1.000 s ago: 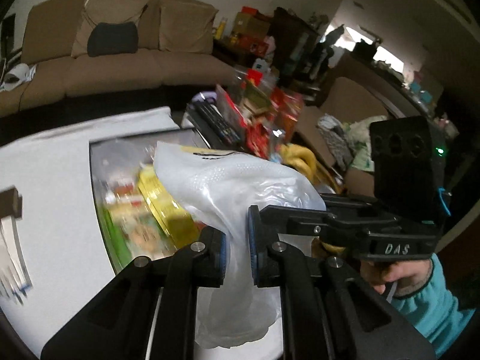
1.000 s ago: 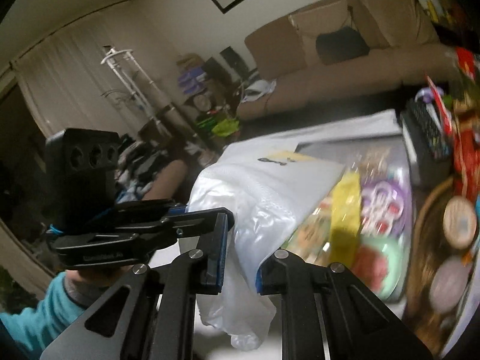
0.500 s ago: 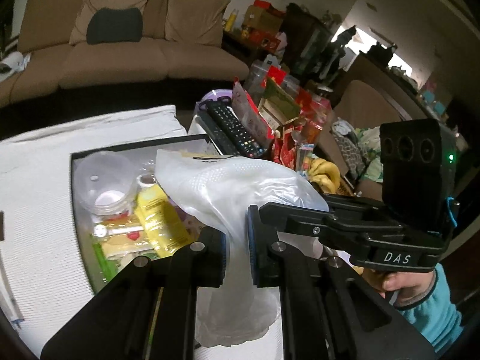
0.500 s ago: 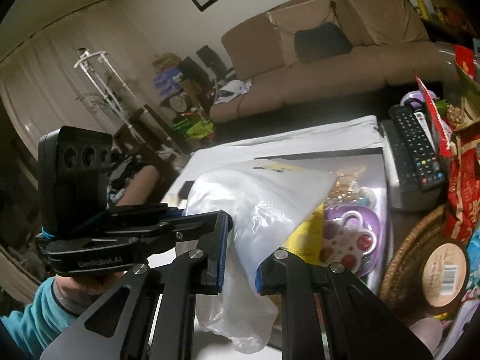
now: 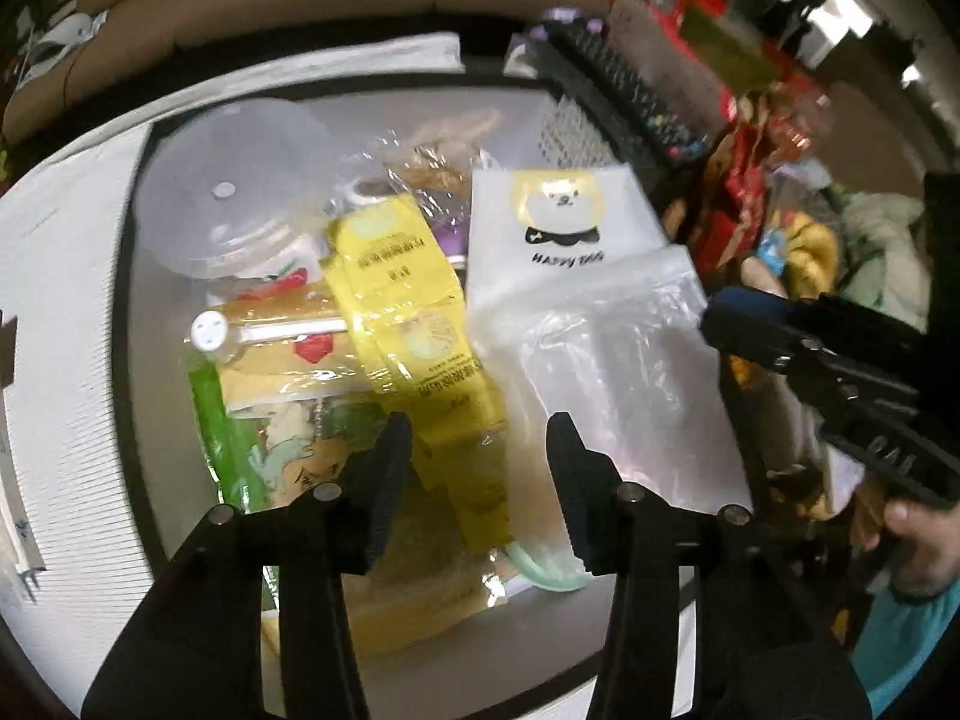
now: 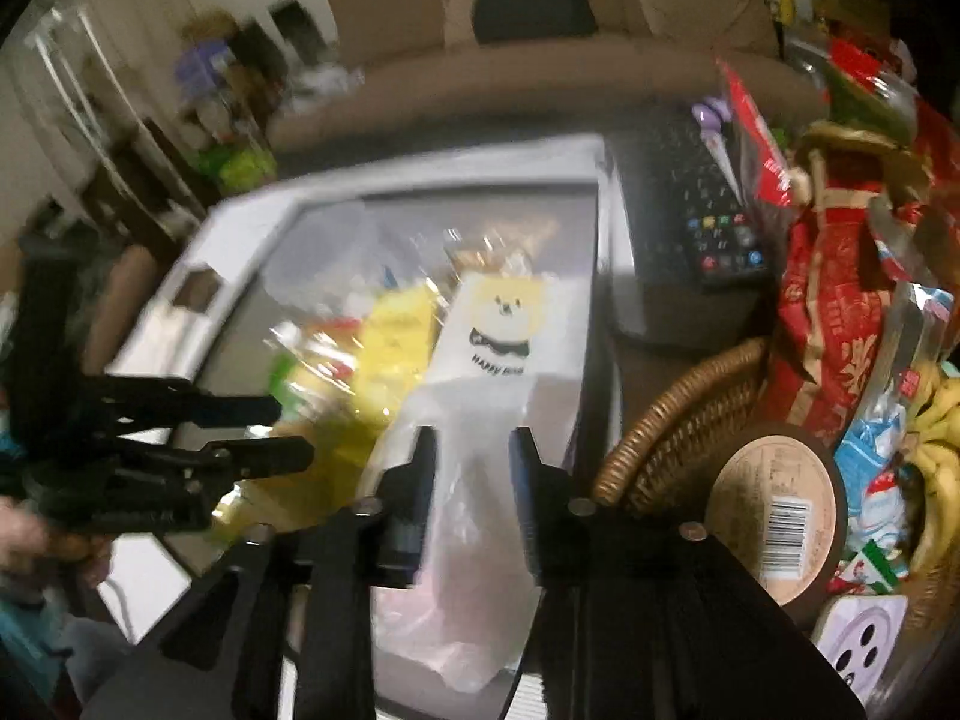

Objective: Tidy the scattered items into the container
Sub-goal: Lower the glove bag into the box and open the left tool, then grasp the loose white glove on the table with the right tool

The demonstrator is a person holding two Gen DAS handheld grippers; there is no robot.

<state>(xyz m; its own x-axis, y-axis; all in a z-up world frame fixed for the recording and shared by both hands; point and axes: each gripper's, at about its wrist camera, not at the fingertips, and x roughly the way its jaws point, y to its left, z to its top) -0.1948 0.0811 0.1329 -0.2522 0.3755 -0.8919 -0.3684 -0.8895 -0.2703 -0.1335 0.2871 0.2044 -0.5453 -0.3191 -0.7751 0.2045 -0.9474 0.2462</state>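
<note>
The see-through plastic bag with a bear picture [image 5: 576, 276] is laid in the grey container with a black rim [image 5: 135, 300], beside a yellow packet [image 5: 408, 300]. The left claw [image 5: 477, 462] and right claw [image 6: 471, 468] are being opened, the bag left loose between the right one's fingers.

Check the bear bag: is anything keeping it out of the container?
Nothing visible does. The bear bag already lies inside the container, on top of the yellow packets. Both grippers' jaws are opening, left gripper and right gripper.
</note>
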